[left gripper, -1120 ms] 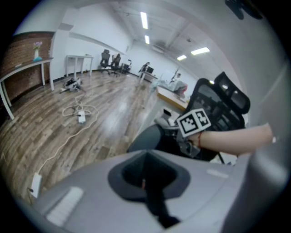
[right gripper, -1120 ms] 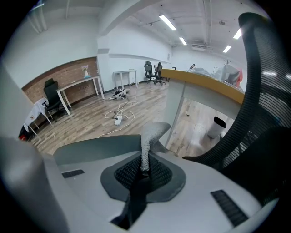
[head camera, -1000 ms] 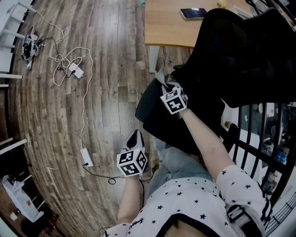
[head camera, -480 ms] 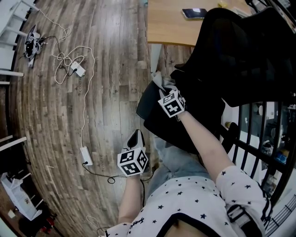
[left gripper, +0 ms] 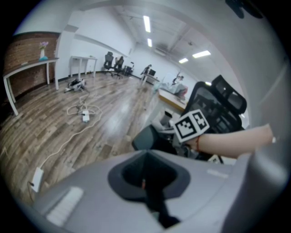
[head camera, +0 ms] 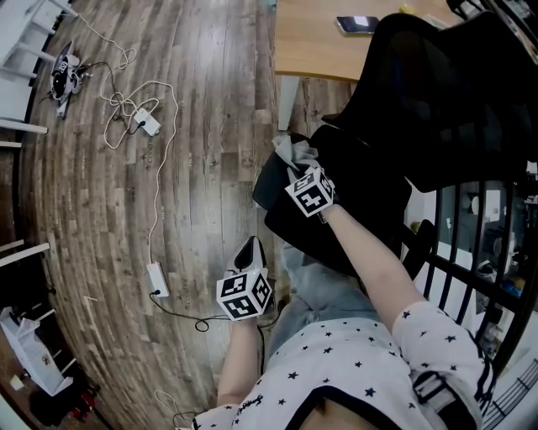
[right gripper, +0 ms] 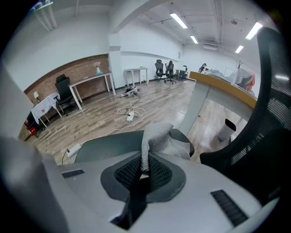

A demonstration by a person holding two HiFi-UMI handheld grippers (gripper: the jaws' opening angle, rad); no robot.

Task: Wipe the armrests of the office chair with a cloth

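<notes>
Two tools: right tool (right gripper: 143, 169) pinches cloth (right gripper: 157, 136) on armrest (right gripper: 104, 145); left tool (left gripper: 143, 184) seemingly closed, empty

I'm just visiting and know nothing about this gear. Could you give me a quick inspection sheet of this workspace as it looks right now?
Surface: dark armrest of the black office chair.
Job's things: grey cloth lying on the armrest.
Clutter: phone on the wooden desk.
Grippers: right tool shut on the cloth; left tool shut with nothing in it, held apart from the chair.
Cables: white cable with plug block loose on the wood floor.
Surroundings: open office with desks and chairs far off; white bin under the desk.
</notes>
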